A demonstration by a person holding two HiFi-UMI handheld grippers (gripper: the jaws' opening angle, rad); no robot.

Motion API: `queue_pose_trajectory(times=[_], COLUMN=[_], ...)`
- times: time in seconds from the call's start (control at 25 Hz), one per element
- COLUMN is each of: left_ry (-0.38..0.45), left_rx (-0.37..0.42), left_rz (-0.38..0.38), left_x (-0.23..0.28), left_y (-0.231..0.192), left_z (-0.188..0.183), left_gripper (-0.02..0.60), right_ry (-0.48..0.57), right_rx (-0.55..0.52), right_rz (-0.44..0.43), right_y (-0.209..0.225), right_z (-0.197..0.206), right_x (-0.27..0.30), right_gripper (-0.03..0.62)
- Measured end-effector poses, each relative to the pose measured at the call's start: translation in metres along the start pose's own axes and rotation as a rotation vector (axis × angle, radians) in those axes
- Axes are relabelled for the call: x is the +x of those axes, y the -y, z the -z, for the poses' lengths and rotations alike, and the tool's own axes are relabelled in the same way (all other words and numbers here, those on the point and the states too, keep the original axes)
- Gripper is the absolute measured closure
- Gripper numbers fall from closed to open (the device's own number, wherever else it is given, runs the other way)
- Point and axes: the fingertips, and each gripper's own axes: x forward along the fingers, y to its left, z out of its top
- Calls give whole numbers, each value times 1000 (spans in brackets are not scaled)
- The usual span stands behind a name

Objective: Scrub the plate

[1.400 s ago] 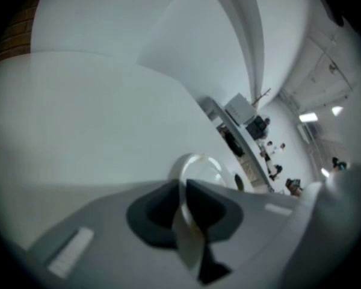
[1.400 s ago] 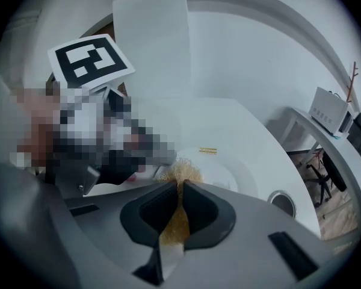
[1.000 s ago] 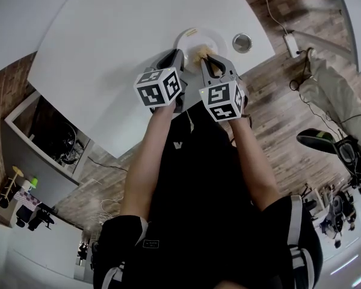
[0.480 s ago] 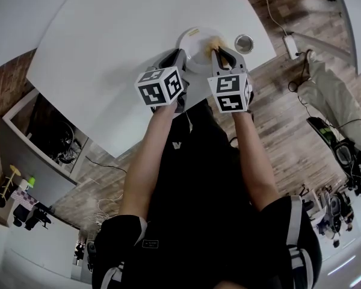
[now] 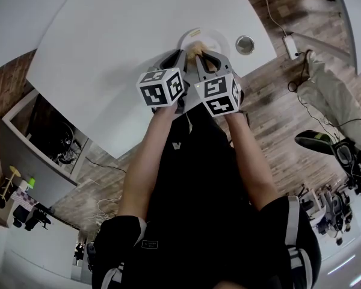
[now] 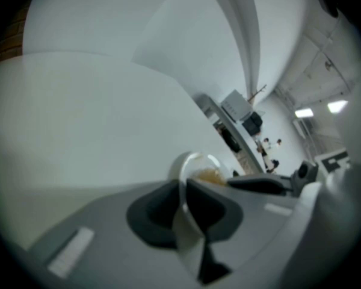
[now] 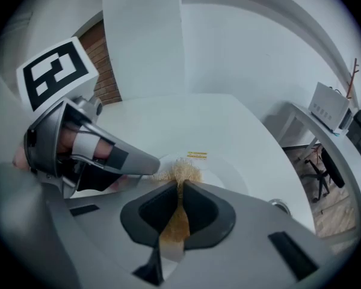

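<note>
White table point(image 5: 108, 35), left gripper point(image 6: 183, 188) jaws clamping plate point(image 6: 195, 160) rim, right gripper point(image 7: 179, 188) jaws pinching scrubber point(image 7: 180, 172) on plate

White plate point(image 5: 217, 39), tan scrubber point(image 7: 179, 172), white table point(image 5: 120, 53), brown wood-plank floor point(image 5: 272, 114)

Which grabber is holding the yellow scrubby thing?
The right gripper: its jaws are shut on the tan fibrous scrubber, which sits on the plate. The left gripper clamps the plate's rim instead and holds no scrubber.
</note>
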Motion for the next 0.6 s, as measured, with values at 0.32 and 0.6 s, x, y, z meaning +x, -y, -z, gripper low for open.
queue_pose_trajectory(times=[0.32,0.6], left_ry=[-8,-11], left_rx=[13,10], left_rz=[9,18], left_x=[-1,-1], left_y=[1,2], left_z=[1,1], left_gripper=[543,543], right_ry=[8,-11], right_rx=[69,35], right_rz=[142,113], right_y=[73,53], right_z=[4,-3], right_x=[-14,-3], right_gripper=[566,568])
